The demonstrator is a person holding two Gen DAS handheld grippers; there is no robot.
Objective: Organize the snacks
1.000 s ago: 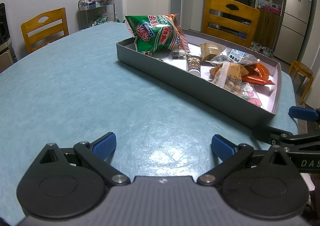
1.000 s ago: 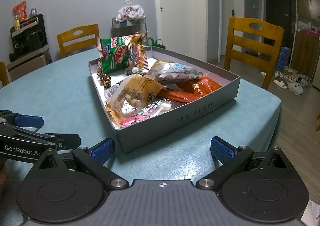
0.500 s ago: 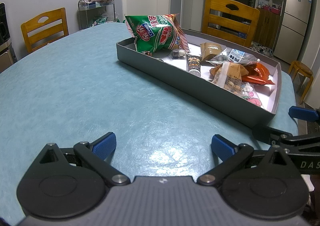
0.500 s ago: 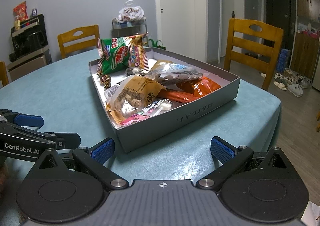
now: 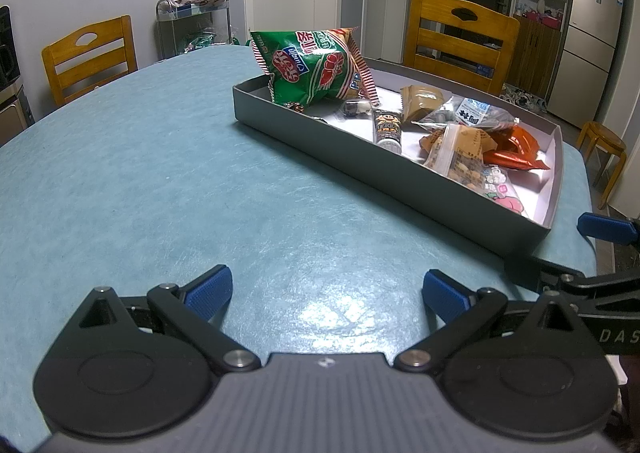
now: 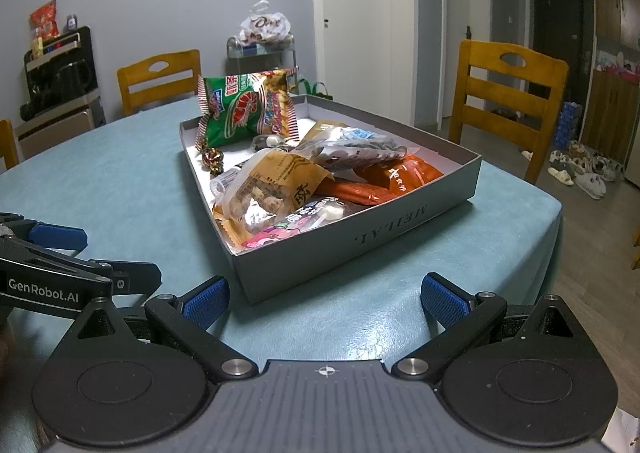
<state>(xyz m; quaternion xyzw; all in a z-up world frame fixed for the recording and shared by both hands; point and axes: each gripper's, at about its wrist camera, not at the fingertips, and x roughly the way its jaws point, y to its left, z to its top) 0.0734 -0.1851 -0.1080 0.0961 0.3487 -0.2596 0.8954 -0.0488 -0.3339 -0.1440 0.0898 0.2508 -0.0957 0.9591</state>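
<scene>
left gripper (image 5: 327, 291) low over teal table (image 5: 160, 181), jaws spread, empty | right gripper (image 6: 325, 297) level beside it, jaws spread, empty | grey tray (image 6: 360, 237) of snacks just ahead, green bag (image 6: 244, 109) at far end | both grippers unmoved since earlier frames

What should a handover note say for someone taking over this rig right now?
Left gripper: open, empty, over bare tabletop.
Right gripper: open, empty, at the near corner of the grey box.
Snacks all lie in the box: green shrimp-chip bag leaning at the far end, brown nut pouch, orange packets, pink candy nearest.
Done: nothing lies outside the box.
Left: tidying the pile, if wanted.
</scene>
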